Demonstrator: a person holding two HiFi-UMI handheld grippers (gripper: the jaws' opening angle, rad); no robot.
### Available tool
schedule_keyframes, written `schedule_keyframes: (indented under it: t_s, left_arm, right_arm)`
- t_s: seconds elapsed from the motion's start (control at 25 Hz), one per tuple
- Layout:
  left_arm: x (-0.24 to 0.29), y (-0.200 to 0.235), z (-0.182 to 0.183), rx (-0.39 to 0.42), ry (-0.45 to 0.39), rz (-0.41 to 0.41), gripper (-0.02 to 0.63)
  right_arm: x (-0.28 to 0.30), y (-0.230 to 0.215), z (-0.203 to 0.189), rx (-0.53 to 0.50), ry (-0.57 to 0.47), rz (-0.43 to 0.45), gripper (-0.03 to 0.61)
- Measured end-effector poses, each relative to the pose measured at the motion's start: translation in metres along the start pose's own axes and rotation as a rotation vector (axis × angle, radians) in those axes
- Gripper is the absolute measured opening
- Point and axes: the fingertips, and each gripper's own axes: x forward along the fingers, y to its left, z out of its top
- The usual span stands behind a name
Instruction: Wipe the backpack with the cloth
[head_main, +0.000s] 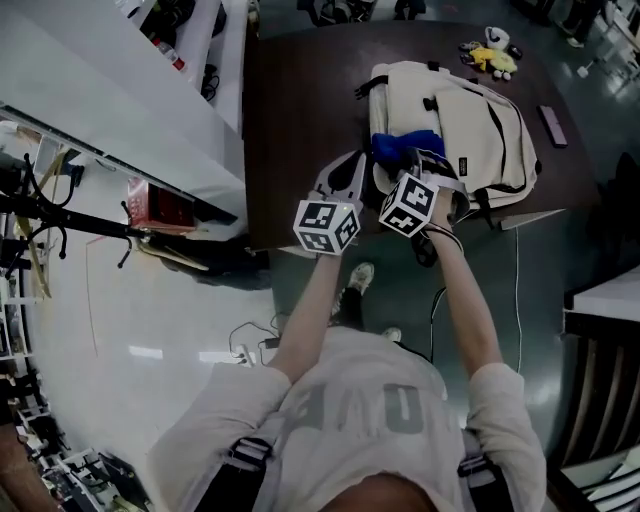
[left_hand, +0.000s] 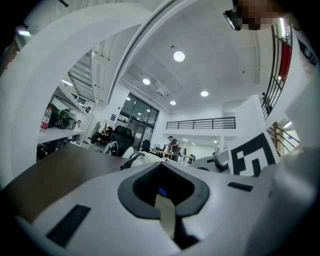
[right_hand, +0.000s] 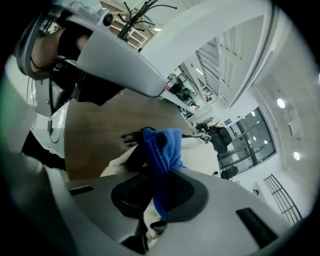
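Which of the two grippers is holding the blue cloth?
The right gripper: the blue cloth is pinched between its fingers, over the backpack. The left gripper holds no cloth.

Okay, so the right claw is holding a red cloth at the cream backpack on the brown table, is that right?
Not quite. The cloth is blue, not red. The right gripper view shows it pinched in the right claw. The rest holds: the head view shows it at the near end of the cream backpack on the brown table.
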Motion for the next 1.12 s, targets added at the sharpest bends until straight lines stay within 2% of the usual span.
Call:
schedule_keyframes:
  t_s: [0.36,0.64,0.76,0.84,0.92,1.12]
  left_arm:
    - [-0.063,-0.049,-0.011,0.014,-0.014,0.017,0.002]
    - [-0.090,-0.071,-0.018,0.028,-0.022,0.031,0.002]
    - [-0.094,-0.071,-0.020,0.023,-0.021,0.051,0.002]
    - [-0.091,-0.072,-0.019,0.026,-0.021,0.056,0.002]
    - [-0.080,-0.073,-0.014,0.029,-0.027,0.055,0.002]
    - [-0.030,-0.071,0.007,0.027,-0.064,0.043,0.002]
  right_arm:
    - [-0.041,0.080,-0.032,-0.009,0.030,0.050,0.041]
    - [-0.055,0.107,-0.029,-0.114,0.013,0.065,0.041]
    - [-0.060,0.116,-0.021,-0.117,-0.040,0.094,0.041]
    - [-0.069,0.104,-0.015,-0.080,-0.094,0.076,0.041]
    - [-0.078,0.074,-0.008,-0.040,-0.143,0.029,0.041]
    - [-0.078,-0.047,-0.006,0.003,-0.191,-0.119,0.041]
